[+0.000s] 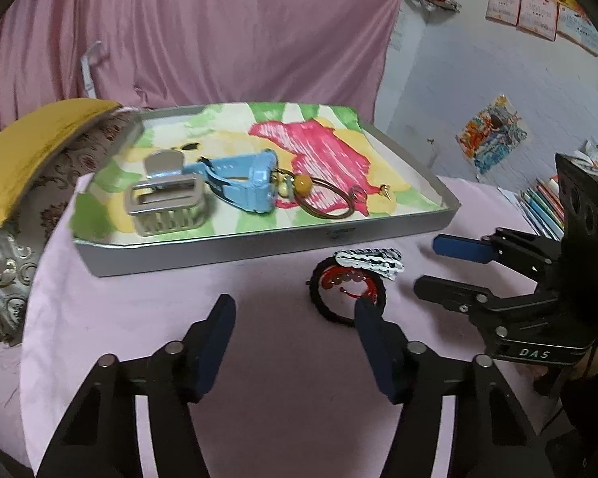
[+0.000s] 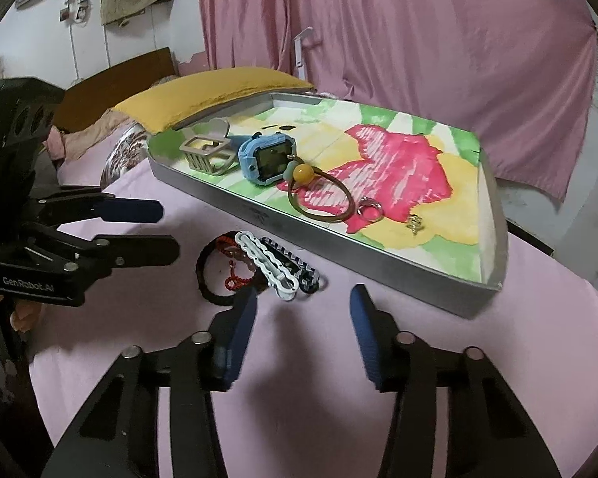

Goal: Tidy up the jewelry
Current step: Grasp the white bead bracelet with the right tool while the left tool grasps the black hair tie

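A grey tray lined with flowered paper holds a grey hair claw, a blue watch, a brown hair tie with a yellow bead, a ring and a small gold charm. In front of the tray on the pink cloth lie a black braided bracelet, a red bead string and white and black-checked hair clips. My left gripper is open beside them. My right gripper is open just before the clips.
A yellow cushion on a patterned pillow lies at the tray's left end. A pink curtain hangs behind. Books lie at the right.
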`<state>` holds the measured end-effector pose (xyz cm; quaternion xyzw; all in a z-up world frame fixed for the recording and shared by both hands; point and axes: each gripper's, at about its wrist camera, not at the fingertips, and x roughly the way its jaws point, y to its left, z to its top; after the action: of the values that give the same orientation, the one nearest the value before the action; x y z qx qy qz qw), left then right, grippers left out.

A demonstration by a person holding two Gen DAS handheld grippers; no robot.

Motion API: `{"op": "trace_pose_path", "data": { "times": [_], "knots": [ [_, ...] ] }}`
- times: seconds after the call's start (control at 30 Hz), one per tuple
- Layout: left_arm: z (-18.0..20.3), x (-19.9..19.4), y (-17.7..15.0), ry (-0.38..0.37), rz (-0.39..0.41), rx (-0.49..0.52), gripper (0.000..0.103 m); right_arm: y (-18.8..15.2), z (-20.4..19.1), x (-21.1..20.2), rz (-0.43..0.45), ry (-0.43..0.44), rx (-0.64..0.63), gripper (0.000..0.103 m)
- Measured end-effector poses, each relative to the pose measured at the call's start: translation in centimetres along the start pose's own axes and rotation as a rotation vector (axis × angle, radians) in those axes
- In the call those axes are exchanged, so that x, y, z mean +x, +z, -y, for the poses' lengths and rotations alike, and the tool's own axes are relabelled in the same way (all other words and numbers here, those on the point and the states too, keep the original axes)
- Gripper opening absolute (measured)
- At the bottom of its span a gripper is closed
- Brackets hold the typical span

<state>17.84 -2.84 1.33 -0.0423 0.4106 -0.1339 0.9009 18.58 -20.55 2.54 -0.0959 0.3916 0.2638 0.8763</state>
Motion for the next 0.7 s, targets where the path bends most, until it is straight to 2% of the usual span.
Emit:
{"op": "trace_pose_path", "data": {
  "times": [0.1,0.43,0.7],
  "knots": [
    [0.1,0.9,0.4,-0.01,-0.033,0.009,0.05,0.5,0.0,0.5,-0.01,0.009,-0.009,0.029],
    [0.8,2.6,1.0,-0.03,-0.101,0.043,0.035,0.8,-0.6,1.2,-0.033,0.031,-0.046,0.025],
    [1.5,3.0,1.1,-0.013,-0.108,0.074,0.029,1.0,-1.0,2.0,-0.059,0.051,-0.069,0.017]
  ]
}}
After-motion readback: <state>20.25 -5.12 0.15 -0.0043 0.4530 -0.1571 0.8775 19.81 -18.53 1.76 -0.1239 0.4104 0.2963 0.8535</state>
